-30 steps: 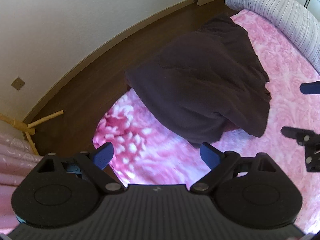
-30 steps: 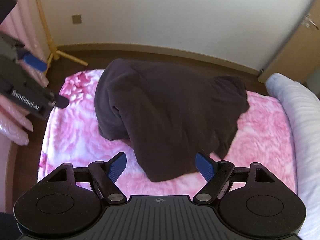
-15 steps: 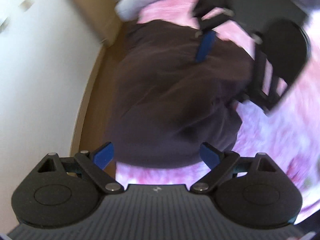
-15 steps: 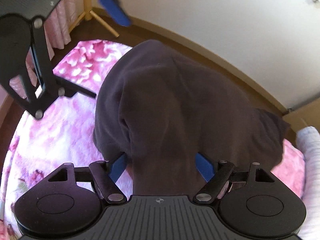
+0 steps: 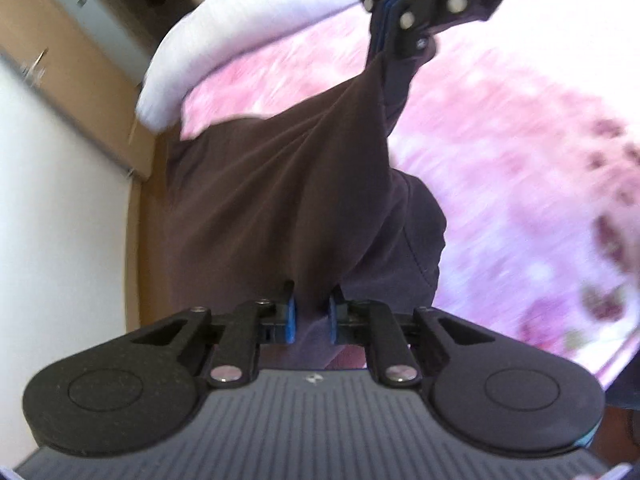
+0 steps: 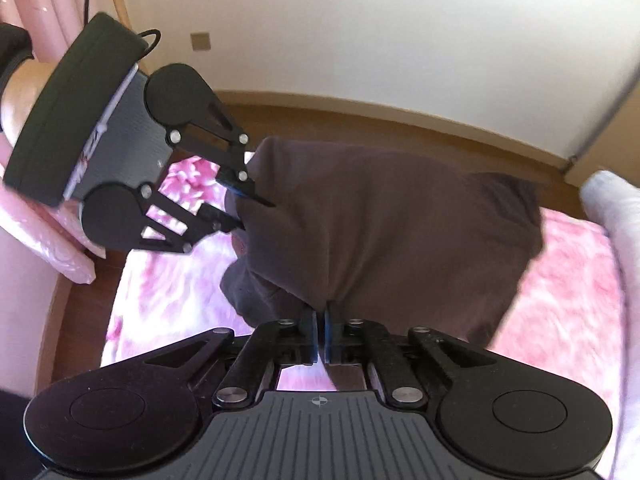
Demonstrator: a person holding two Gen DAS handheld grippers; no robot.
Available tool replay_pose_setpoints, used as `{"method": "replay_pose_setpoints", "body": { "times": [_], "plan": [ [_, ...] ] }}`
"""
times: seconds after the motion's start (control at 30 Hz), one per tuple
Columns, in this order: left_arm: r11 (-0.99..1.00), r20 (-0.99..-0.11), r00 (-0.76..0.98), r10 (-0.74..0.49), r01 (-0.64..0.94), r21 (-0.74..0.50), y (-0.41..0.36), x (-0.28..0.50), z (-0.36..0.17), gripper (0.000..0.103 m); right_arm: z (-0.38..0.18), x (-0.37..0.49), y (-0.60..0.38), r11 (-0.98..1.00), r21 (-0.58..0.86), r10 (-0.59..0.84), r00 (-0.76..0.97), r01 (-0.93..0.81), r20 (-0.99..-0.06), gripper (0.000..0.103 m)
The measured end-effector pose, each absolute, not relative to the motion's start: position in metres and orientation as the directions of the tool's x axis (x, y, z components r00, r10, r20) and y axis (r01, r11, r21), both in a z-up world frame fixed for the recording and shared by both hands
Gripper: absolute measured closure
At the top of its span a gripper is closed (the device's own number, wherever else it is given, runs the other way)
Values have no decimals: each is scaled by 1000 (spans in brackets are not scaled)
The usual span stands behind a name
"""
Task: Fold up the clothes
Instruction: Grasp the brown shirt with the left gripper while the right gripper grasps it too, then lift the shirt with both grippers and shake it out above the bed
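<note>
While the left gripper [image 5: 311, 317] closes on the brown garment [image 5: 280, 184], the right gripper [image 6: 320, 334] pinches its edge.

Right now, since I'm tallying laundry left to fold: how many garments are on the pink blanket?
1. A dark brown garment lies bunched on the pink blanket, gripped by both the left gripper and right gripper. More could be hidden beneath.

Left gripper [image 5: 313, 317] jaws closing, fold of dark brown garment [image 5: 280, 184] between blue pads, right gripper [image 5: 387, 12] at top pinching far edge of garment, cloth stretched between the two, pink floral blanket [image 5: 500, 140] beneath, white pillow [image 5: 224, 48] beyond, image blurred
</note>
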State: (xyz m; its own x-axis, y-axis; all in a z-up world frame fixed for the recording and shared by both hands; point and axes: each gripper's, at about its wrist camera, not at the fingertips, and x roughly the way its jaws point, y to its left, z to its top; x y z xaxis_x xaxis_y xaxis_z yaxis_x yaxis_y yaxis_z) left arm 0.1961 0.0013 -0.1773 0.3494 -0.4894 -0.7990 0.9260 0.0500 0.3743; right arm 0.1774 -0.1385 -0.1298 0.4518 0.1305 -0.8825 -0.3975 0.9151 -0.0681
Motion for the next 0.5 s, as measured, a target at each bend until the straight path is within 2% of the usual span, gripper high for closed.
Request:
{"method": "replay_pose_setpoints", "body": {
  "times": [0.1, 0.27, 0.5],
  "plan": [
    [16, -799, 309, -515, 936, 352, -13, 160, -163, 93, -119, 143, -151, 939, -62, 109, 464, -338, -879, 102],
    [-53, -786, 165, -596, 969, 243, -34, 81, -124, 93, -99, 61, -169, 965, -57, 65, 445, -256, -893, 102],
    [-258, -743, -112, -660, 962, 84, -104, -59, -94, 93, -76, -108, -215, 996, -82, -67, 350, -29, -934, 102]
  ]
}}
